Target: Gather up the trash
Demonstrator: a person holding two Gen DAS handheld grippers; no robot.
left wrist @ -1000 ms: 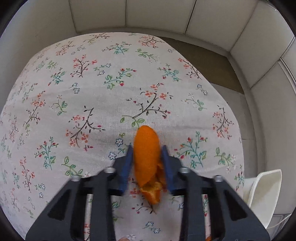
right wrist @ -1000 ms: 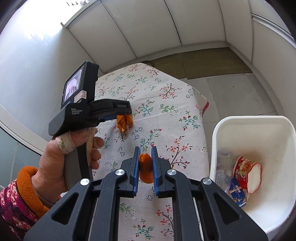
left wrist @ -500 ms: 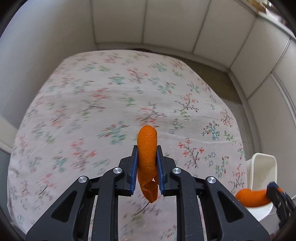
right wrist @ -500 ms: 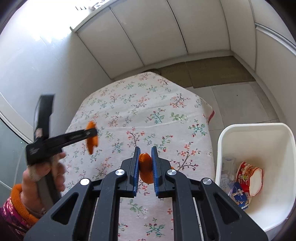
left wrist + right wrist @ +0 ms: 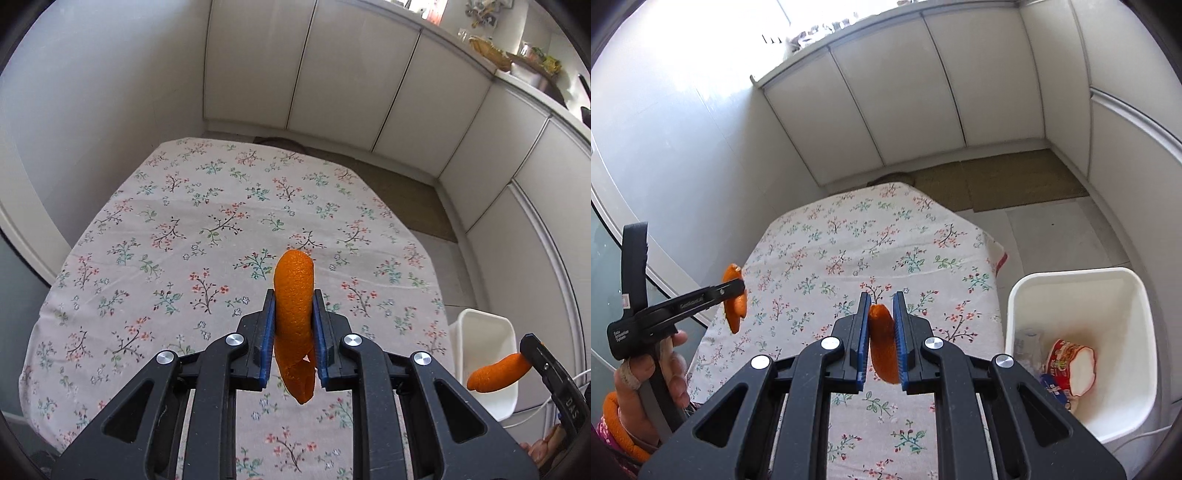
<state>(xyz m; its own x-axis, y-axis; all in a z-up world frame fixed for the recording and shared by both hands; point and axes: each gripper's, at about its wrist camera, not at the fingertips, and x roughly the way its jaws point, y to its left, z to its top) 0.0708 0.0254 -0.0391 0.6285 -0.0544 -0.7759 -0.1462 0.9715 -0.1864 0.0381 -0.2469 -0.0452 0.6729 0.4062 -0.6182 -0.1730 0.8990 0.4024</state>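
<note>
My left gripper [image 5: 294, 302] is shut on a long curl of orange peel [image 5: 294, 295], held well above the floral tablecloth [image 5: 184, 240]. My right gripper [image 5: 880, 306] is shut on a second piece of orange peel [image 5: 882, 339], also lifted over the cloth. In the right wrist view the left gripper [image 5: 733, 290] shows at the left with its peel [image 5: 734, 301], gripped by a person's hand [image 5: 653, 373]. The left wrist view catches the right gripper's peel [image 5: 498, 373] in front of the white bin [image 5: 484, 332].
A white plastic bin [image 5: 1134, 332] stands on the floor to the right of the table and holds a red and white cup [image 5: 1071, 363] and other wrappers. White cabinet doors [image 5: 332, 74] line the walls. A brown mat [image 5: 1008, 181] lies beyond the table.
Both grippers have risen from the cloth with their peels. The left one closed on its peel, lifted it well up and drew back; the table now looks farther away.
</note>
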